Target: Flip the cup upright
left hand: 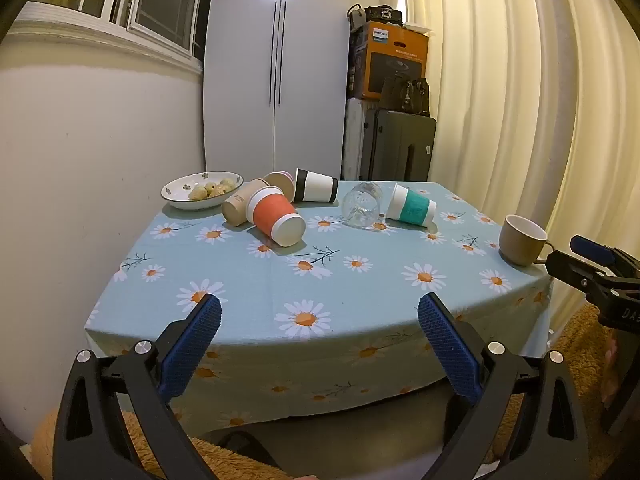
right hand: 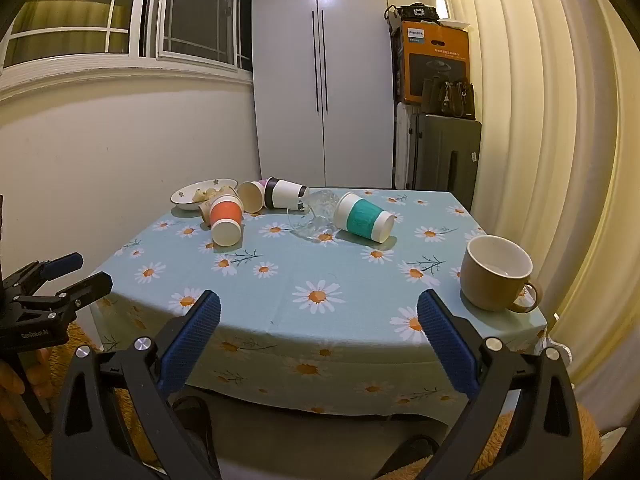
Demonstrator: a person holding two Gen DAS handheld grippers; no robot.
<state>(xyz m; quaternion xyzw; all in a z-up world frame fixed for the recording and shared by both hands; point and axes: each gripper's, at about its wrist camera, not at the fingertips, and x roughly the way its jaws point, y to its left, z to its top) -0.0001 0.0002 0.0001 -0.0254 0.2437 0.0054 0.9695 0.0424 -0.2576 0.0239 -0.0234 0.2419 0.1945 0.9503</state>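
Hovering spread wide, empty, before the table edge: left gripper [left hand: 319, 312], right gripper [right hand: 319, 310]; tipped paper cups [left hand: 276, 218] far ahead.

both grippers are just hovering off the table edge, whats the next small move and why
Probably advance the open right gripper toward the teal-banded cup, which lies on its side beside the tipped glass. The tan mug already stands upright, both grippers are empty short of the table, and that cup sits apart from the crowded pile near the orange cup.
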